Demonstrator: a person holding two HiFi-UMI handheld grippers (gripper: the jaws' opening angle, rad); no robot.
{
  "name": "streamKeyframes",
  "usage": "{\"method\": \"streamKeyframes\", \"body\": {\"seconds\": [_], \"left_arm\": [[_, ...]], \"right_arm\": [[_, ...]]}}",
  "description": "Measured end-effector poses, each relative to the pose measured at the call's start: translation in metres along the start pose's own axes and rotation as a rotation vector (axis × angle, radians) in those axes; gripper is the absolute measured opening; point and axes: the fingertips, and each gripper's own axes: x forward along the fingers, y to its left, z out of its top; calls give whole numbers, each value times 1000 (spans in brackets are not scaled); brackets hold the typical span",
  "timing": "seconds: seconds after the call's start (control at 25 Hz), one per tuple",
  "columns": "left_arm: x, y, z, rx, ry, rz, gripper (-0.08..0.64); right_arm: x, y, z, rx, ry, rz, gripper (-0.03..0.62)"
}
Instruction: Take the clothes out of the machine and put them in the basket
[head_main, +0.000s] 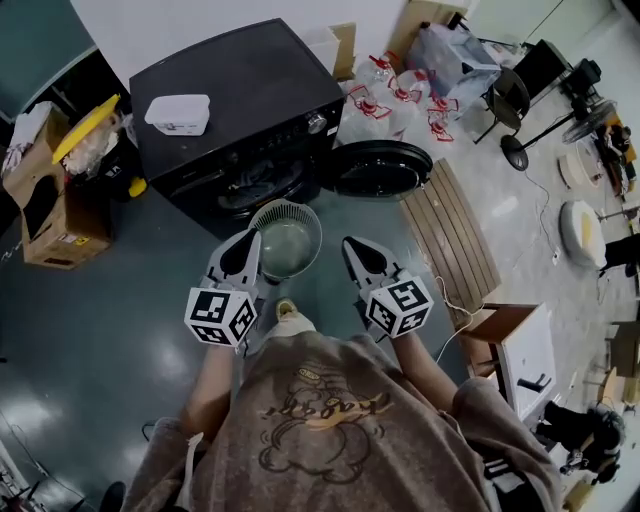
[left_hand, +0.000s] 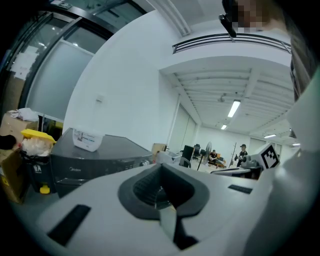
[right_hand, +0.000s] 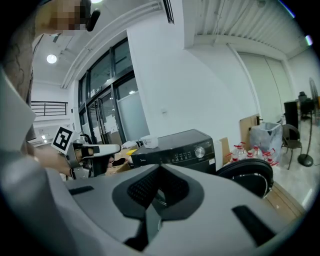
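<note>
The black washing machine (head_main: 235, 100) stands ahead with its round door (head_main: 380, 168) swung open to the right. Dark clothes (head_main: 255, 185) show in the drum opening. A round pale basket (head_main: 262, 224) sits on the floor right in front of the drum and looks empty. My left gripper (head_main: 250, 242) hovers at the basket's left rim and my right gripper (head_main: 352, 246) just right of it. Both are shut with nothing between the jaws. The machine (left_hand: 95, 160) lies beyond the shut left gripper (left_hand: 160, 170). Past the shut right gripper (right_hand: 160, 167) I see the machine (right_hand: 175, 147) and its door (right_hand: 247, 175).
A white tub (head_main: 178, 113) rests on top of the machine. Left of the machine are a cardboard box (head_main: 50, 215) and a bin with a yellow lid (head_main: 88, 125). Water bottles (head_main: 400, 95) stand behind the door. A wooden slatted pallet (head_main: 450, 235) lies to the right.
</note>
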Motion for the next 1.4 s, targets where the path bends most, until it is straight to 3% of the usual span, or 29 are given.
{"method": "streamKeyframes", "body": {"seconds": [0.36, 0.68, 1.0, 1.2, 1.4], "left_arm": [[46, 42, 3, -25, 15, 27, 6], [86, 63, -8, -61, 22, 143, 6], [127, 84, -31, -75, 18, 259, 6], [146, 110, -83, -33, 36, 270, 6], [159, 145, -153, -8, 28, 270, 6]], "right_arm": [[76, -20, 12, -20, 44, 68, -3], [133, -54, 11, -35, 94, 185, -3], [192, -83, -8, -120, 156, 327, -3], [224, -97, -45, -96, 126, 347, -3], [256, -105, -117, -33, 105, 341, -3]]}}
